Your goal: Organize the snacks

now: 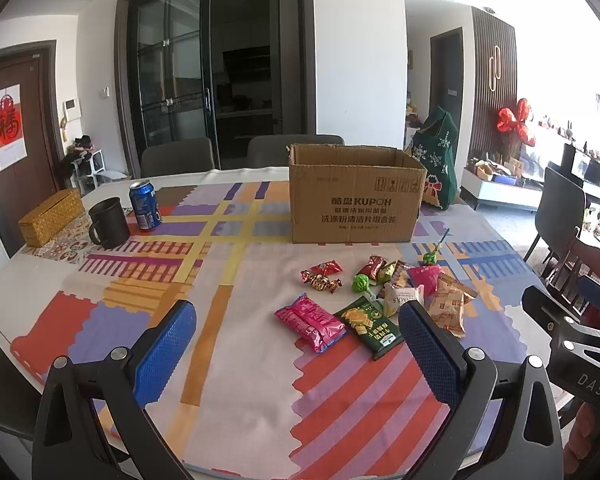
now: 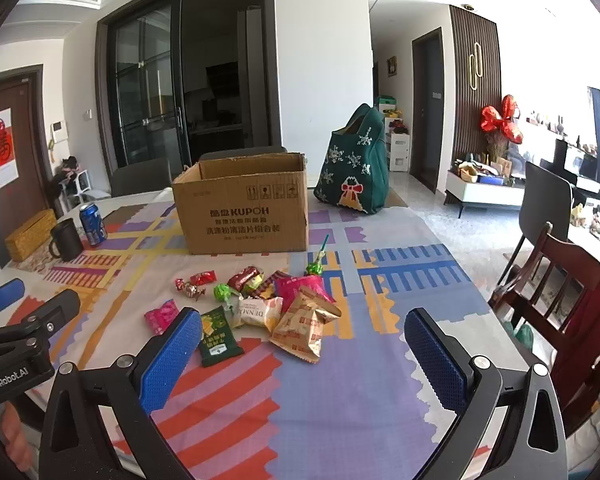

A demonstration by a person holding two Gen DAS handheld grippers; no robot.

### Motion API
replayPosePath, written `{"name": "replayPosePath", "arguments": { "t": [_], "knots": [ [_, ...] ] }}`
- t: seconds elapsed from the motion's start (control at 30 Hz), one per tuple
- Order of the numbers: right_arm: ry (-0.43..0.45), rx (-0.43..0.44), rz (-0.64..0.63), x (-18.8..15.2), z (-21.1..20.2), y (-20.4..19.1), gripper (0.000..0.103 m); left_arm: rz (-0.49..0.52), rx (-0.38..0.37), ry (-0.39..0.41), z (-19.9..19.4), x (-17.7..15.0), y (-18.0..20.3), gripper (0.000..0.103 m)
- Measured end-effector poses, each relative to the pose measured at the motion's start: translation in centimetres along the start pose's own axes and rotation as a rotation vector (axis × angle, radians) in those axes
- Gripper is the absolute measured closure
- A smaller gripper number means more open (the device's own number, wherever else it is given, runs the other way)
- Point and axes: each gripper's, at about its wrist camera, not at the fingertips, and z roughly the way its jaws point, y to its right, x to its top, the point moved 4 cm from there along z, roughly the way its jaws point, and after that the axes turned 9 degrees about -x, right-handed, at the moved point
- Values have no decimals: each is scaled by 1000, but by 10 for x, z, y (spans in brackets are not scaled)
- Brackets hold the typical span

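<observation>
Nothing picked yet: you are at the approach.

Your left gripper (image 1: 296, 344) and right gripper (image 2: 302, 350) both gape wide, empty. The snacks (image 2: 260, 304) lie mid-frame, loose before the open cardboard box (image 2: 244, 208); next, close on one packet, probably the nearest.

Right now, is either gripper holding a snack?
No. The left gripper and right gripper are both open and empty, with the snacks lying on the tablecloth.

Open left hand-held gripper (image 1: 298, 344) above tablecloth (image 1: 228, 380) — snack packets (image 1: 380, 300), cardboard box (image 1: 354, 200) behind
</observation>
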Motion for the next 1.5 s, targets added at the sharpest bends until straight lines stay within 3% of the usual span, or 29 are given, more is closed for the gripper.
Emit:
{"name": "replayPosePath", "arguments": {
  "t": [1.5],
  "knots": [
    [8, 1, -5, -4, 0, -4, 1, -4, -5, -1, 0, -1, 0, 0]
  ]
}}
